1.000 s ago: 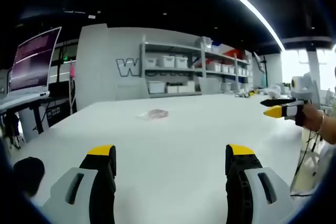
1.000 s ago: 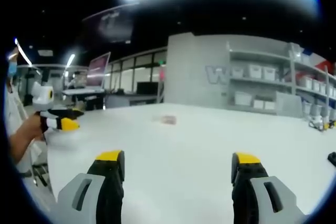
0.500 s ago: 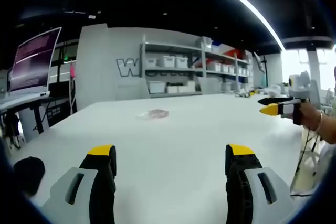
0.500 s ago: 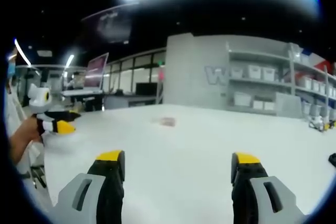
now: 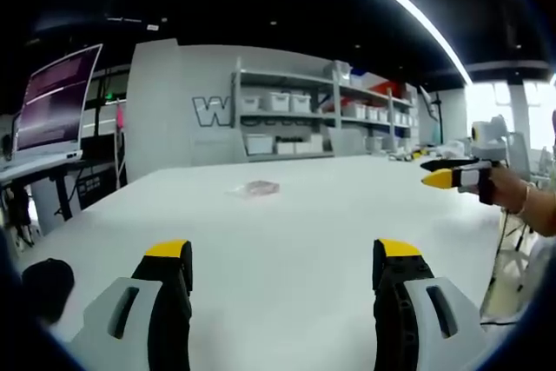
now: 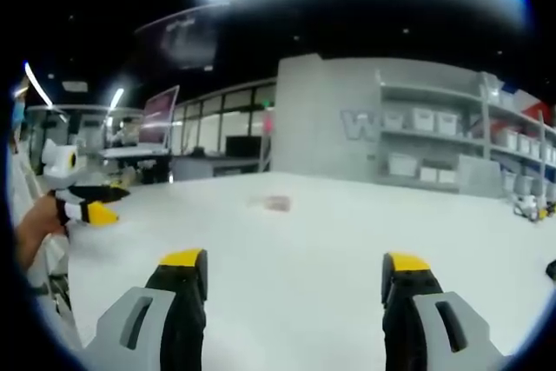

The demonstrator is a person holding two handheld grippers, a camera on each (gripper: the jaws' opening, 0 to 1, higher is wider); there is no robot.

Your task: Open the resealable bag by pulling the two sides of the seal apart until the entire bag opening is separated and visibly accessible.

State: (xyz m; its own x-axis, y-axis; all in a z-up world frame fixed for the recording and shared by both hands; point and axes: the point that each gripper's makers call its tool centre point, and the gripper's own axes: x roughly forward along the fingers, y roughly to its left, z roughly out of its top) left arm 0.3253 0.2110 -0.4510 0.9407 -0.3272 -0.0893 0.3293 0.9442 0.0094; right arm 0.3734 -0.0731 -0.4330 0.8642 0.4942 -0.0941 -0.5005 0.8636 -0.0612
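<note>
Far across white table, bag lies flat, seal apparently shut, well ahead of both grippers. Left gripper jaws spread wide, holding nothing; right gripper likewise released. Step in hand: approach, nothing grasped yet. Next move likely calls for bringing both grippers to bag, each pinching one side of seal.

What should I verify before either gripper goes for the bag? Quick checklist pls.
1. Resealable bag flat on the white table, far ahead: ok.
2. Left gripper open, nothing held: ok.
3. Right gripper open, nothing held: ok.
4. Table between the grippers and the bag free of obstacles: ok.
5. Seal edge orientation: cannot tell, bag too small.
6. Bag within grasp: not ok, both grippers well short.
</note>
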